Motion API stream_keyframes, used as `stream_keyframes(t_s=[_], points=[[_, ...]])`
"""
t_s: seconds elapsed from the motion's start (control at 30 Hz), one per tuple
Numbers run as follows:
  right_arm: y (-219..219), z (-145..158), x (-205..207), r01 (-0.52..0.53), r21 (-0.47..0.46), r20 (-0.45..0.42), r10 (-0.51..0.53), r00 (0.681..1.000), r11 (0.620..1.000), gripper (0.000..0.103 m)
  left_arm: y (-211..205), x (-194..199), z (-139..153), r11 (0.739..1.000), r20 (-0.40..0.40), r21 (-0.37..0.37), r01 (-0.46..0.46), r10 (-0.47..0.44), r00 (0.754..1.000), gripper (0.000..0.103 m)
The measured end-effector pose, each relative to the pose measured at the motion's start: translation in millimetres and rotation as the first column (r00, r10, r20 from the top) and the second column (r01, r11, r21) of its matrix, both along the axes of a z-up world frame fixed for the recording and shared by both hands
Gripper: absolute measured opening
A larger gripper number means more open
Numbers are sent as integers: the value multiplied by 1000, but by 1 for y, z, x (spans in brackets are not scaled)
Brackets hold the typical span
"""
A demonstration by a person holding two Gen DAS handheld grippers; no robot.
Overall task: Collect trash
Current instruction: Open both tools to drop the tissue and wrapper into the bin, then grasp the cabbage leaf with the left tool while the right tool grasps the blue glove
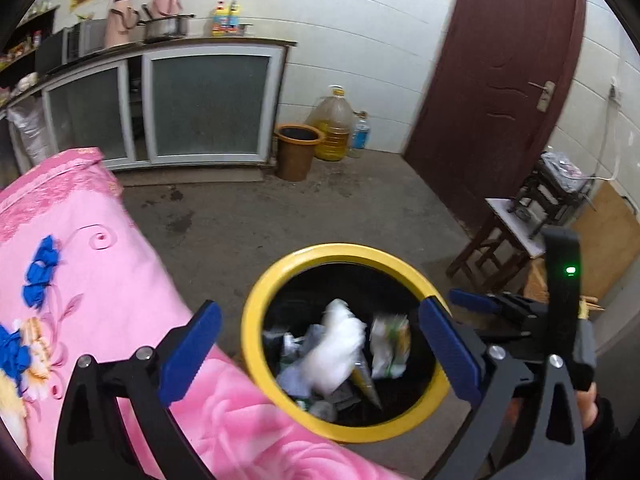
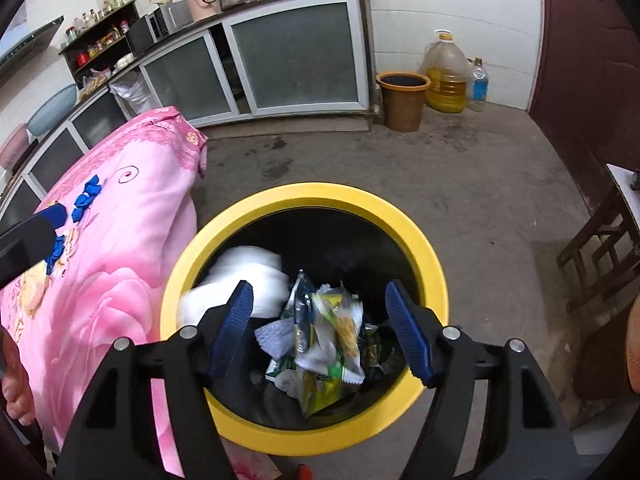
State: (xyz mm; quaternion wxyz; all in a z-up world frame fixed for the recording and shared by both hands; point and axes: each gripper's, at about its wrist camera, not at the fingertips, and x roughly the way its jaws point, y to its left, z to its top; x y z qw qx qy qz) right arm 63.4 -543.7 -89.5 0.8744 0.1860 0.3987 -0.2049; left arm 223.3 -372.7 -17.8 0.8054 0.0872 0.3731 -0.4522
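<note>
I am holding both my left claw (image 1: 320, 356) and right claw (image 2: 320, 332) released over the bin (image 2: 434, 264); the blurred wrapper (image 2: 332, 340) risks catching on my pads.

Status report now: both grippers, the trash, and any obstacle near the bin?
Left gripper open, right gripper open, nothing held. White wad and snack wrapper inside yellow-rimmed bin. Pink cloth beside the rim.

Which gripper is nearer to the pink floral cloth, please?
Left. The left gripper straddles the near side of the yellow-rimmed bin, with one finger over the pink floral cloth. The right gripper hangs over the bin's middle, further from the cloth.
</note>
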Motion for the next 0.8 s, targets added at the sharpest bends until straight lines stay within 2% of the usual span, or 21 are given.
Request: stream_keyframes(t_s=[0.17,0.37,0.57,0.8], points=[[5,4,-3,10,-39,-8,-10,1000,999,66,33,21,0,997,-54,-32,-68,66,996,96],[17,18,-1,-24,-36,16,25,1000,999,66,89,37,11,990,-29,-49,-136,134,991,96],[48,40,16,-112,-43,57,114,992,993,66,183,48,18,974,35,-18,-227,228,973,96],[103,55,55,-251,-52,84,254,963,967,66,315,65,16,922,91,50,-384,378,921,96]])
